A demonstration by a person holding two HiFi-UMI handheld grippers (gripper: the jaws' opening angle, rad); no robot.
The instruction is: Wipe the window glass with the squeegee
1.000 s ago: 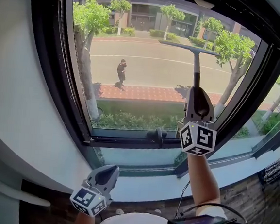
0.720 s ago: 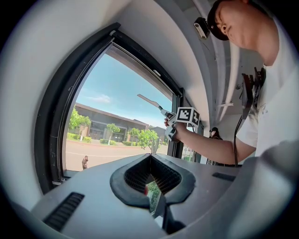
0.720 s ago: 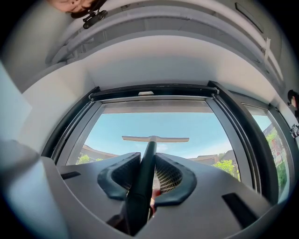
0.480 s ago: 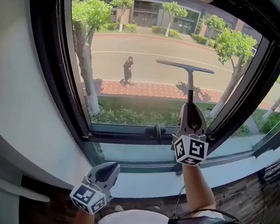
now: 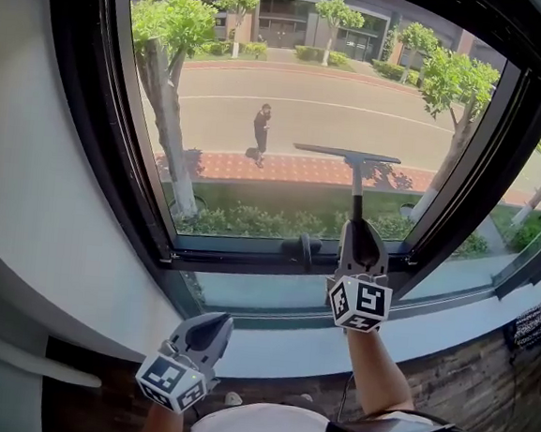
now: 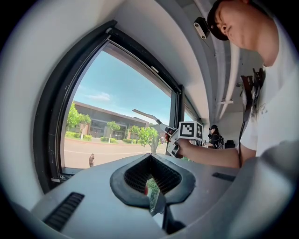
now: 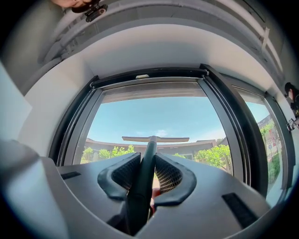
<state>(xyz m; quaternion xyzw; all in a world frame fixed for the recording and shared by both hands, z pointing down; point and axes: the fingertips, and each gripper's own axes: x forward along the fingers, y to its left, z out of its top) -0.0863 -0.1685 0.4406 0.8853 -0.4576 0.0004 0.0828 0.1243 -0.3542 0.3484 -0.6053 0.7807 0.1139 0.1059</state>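
Jaws closed together on nothing, the left gripper point(image 5: 206, 325) hangs low beneath the sill point(image 5: 268, 349). Above it the window glass point(image 5: 245, 76) spreads wide, with bare pane to the left of and above the squeegee point(image 5: 354, 185). Its handle stands upright out of the right gripper point(image 5: 355, 225), which is clamped tight on it. The blade point(image 5: 346, 154) lies level across the top, over the pane's lower right part. The slanted black frame point(image 5: 463, 171) runs close on the blade's right, and the bottom rail point(image 5: 248, 254) is near below.

Open glass point(image 5: 232, 113) left of squeegee point(image 5: 349, 157) | window handle point(image 5: 302, 251) beside right tongs point(image 5: 357, 229) | frame point(image 5: 480, 182) close on right
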